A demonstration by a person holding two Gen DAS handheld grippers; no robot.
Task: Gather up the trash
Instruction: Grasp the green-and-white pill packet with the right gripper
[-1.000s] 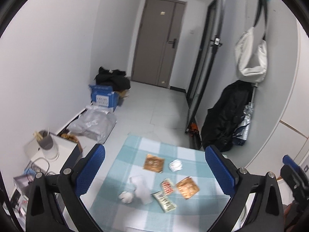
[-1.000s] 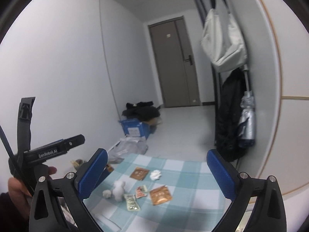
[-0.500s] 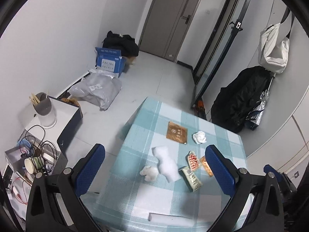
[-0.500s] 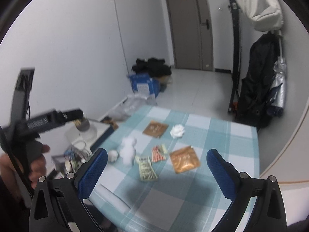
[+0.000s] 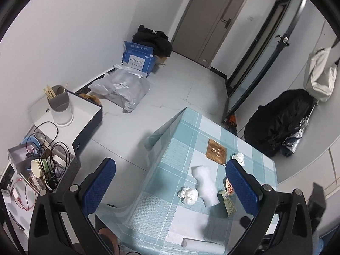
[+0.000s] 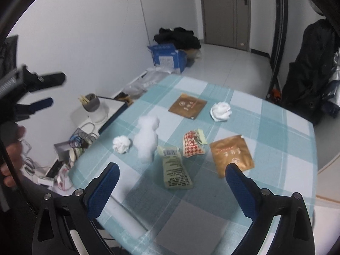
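Trash lies scattered on a table with a teal checked cloth (image 6: 265, 127). Two brown sachets (image 6: 188, 105) (image 6: 231, 154), two crumpled tissues (image 6: 221, 111) (image 6: 121, 144), a white foam piece (image 6: 146, 141), a red checked wrapper (image 6: 192, 146) and a green wrapper (image 6: 175, 169) are there. My right gripper (image 6: 171, 188) hovers open above the green wrapper with nothing between its fingers. My left gripper (image 5: 170, 184) is open and empty over the table's left edge, near a tissue ball (image 5: 188, 194) and the foam piece (image 5: 205, 183). A white roll (image 5: 203, 245) lies at the near edge.
To the table's left on the floor stand a white box (image 5: 70, 114) with a grey cup (image 5: 58, 104), cables and clutter (image 5: 40, 165). A grey plastic bag (image 5: 121, 89) and blue carton (image 5: 138, 58) lie further back. A black coat (image 5: 280, 121) hangs at the right wall.
Both grippers have tilted down and come closer to the table, so the trash looks larger. The left view has swung left toward the floor clutter. Nothing was taken hold of.
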